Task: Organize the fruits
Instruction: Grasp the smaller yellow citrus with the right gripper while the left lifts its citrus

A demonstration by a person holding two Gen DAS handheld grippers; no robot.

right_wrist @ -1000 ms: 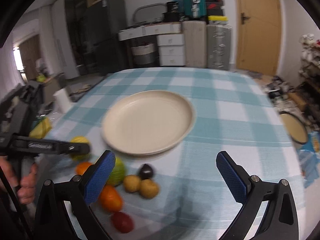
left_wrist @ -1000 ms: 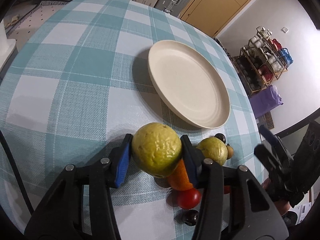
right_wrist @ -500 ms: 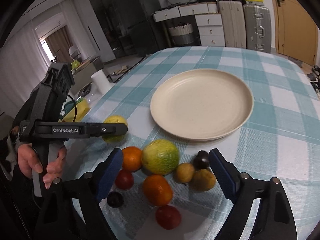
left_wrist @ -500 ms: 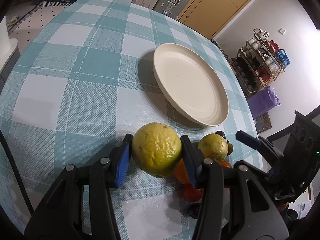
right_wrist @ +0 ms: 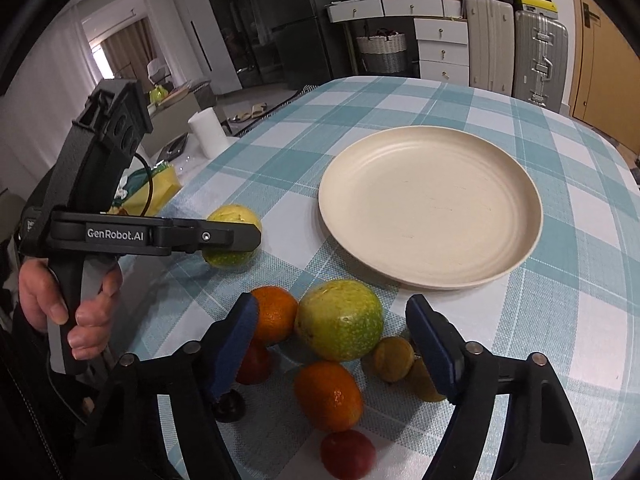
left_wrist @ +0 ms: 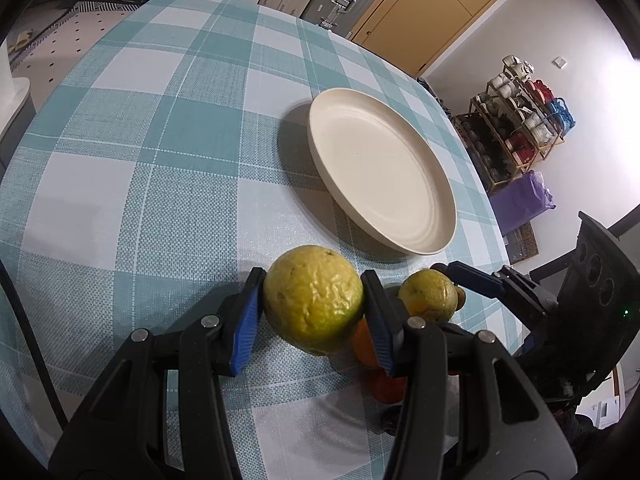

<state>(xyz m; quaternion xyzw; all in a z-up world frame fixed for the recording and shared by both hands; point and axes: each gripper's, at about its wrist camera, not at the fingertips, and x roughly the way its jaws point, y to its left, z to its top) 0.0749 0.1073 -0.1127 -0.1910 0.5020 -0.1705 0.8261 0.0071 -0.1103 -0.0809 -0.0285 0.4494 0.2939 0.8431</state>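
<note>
My left gripper [left_wrist: 312,306] is shut on a yellow-green guava [left_wrist: 313,298], held just above the cloth; it also shows in the right wrist view [right_wrist: 230,236]. My right gripper [right_wrist: 334,338] is open, its jaws on either side of a larger green guava [right_wrist: 339,320] in a pile with oranges [right_wrist: 329,395], red fruits [right_wrist: 347,453], small yellow fruits [right_wrist: 393,359] and a dark fruit [right_wrist: 229,406]. The empty cream plate [right_wrist: 430,204] lies beyond the pile, also in the left wrist view [left_wrist: 380,172].
The table has a teal and white checked cloth [left_wrist: 160,160]. A paper roll [right_wrist: 208,130] and yellow bag [right_wrist: 160,184] stand off its left edge. Suitcases [right_wrist: 540,56] and drawers stand behind; a shelf rack [left_wrist: 520,120] is at the right.
My right gripper has moved forward and down over the fruit pile, its jaws now around the large green guava. My left gripper keeps hold of its guava, drifting slightly.
</note>
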